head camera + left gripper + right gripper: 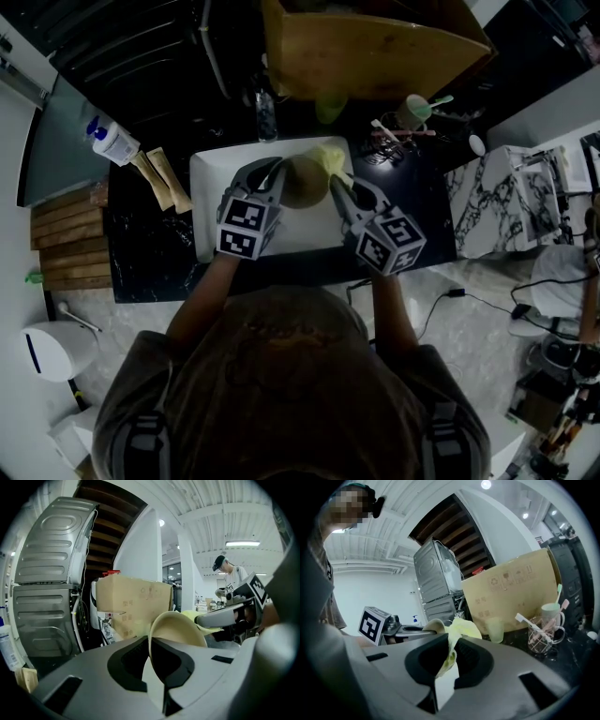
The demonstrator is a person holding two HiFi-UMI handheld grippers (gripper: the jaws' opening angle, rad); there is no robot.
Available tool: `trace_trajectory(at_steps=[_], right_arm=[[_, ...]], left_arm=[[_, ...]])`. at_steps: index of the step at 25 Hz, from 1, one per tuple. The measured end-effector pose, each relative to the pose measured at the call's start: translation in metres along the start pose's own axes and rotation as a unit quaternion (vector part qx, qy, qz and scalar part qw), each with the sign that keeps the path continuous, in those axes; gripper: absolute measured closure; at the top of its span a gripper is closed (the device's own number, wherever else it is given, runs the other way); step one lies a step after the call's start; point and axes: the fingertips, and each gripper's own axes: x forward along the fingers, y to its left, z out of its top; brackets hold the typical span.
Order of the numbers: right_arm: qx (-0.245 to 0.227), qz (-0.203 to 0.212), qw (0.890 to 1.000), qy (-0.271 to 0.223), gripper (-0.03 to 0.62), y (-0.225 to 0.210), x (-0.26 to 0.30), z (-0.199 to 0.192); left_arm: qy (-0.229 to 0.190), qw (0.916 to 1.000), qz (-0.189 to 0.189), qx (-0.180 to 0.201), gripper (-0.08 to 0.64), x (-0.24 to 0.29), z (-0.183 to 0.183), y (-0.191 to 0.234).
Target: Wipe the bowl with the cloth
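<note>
Left gripper [274, 180] clenched on the bowl [302, 182] rim. Bowl is tilted up over the far edge of the white tray [211, 187]. Right gripper [341, 192] clamped on the yellow cloth [330, 159], which touches the bowl's far-right rim.

Bowl: stiff, light, probably slick. A rim pinch is the only real hold, so keep it firm. Cloth: soft and floppy, best bunched.

Bowl looks empty. Cup [553, 615] and glass [541, 638] at the counter's [150, 253] far edge hold toothbrushes.

Shows a cardboard box [375, 56] at twelve o'clock, a soap bottle [114, 142] at ten, a cup of toothbrushes [412, 111] at one, a marbled slab [487, 202] at three, wooden slats [67, 239] at nine.
</note>
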Motion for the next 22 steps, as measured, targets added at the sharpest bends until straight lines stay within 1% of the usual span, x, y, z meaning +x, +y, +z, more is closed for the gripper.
trace_trajectory(at_steps=[4,8,12,22], right_arm=[[0.003,0.004,1.000,0.006,0.569,0.003,-0.003,-0.008],[0.008,0.011,1.000,0.013,0.569,0.010,-0.003,-0.017],[0.017,0.013,1.000,0.016,0.568,0.015,-0.005,-0.024],[0.023,0.028,0.999,0.035,0.569,0.031,-0.001,-0.042]], left_arm=[[0.004,1.0000,0.002,-0.001,0.541,0.000,0.003,0.004],[-0.007,0.9999,0.006,-0.005,0.541,0.001,0.010,0.009],[-0.008,0.9999,0.006,-0.005,0.542,0.001,0.012,0.009],[-0.014,0.9995,0.008,-0.025,0.543,0.004,0.013,0.013]])
